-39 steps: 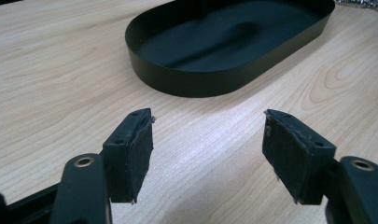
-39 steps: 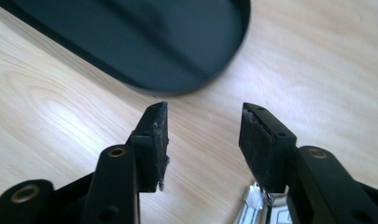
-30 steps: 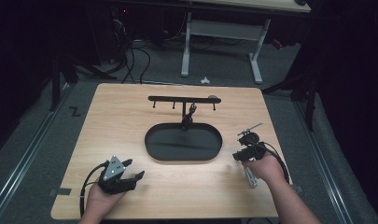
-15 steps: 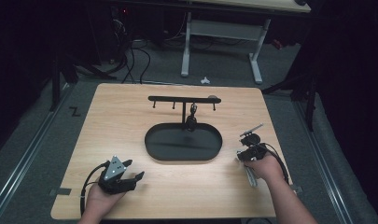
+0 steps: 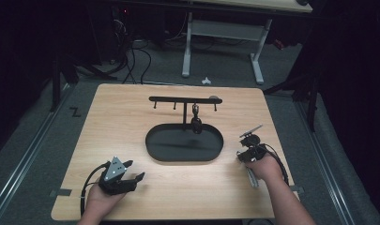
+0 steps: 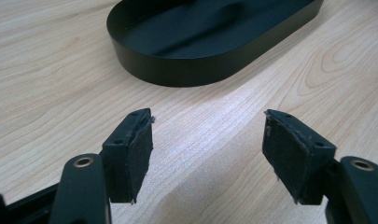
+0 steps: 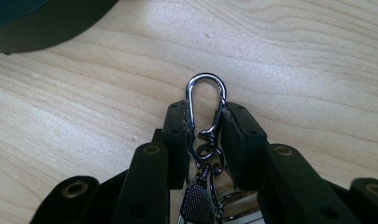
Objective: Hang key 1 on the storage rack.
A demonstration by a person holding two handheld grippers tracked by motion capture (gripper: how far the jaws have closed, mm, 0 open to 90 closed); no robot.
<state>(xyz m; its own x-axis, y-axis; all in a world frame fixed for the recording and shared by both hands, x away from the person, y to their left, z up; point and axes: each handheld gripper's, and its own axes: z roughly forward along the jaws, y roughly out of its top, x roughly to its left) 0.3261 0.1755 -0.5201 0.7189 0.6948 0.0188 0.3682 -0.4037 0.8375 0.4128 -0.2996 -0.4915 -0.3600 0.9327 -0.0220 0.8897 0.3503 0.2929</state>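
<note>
Two hand-held grippers rest low over the counter (image 5: pixel 131 117). Left hand-held gripper (image 6: pixel 207 140) is released, jaws wide apart, near the black oval tray (image 6: pixel 186 70). Right hand-held gripper (image 7: pixel 205 128) is clenched on a silver clip (image 7: pixel 205 107), right of the tray.

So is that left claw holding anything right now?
No, the left gripper stands open with bare table between its jaws.

high: overhead, forward-down | tool views: low, close | shared: tray (image 5: pixel 216 152)
</note>
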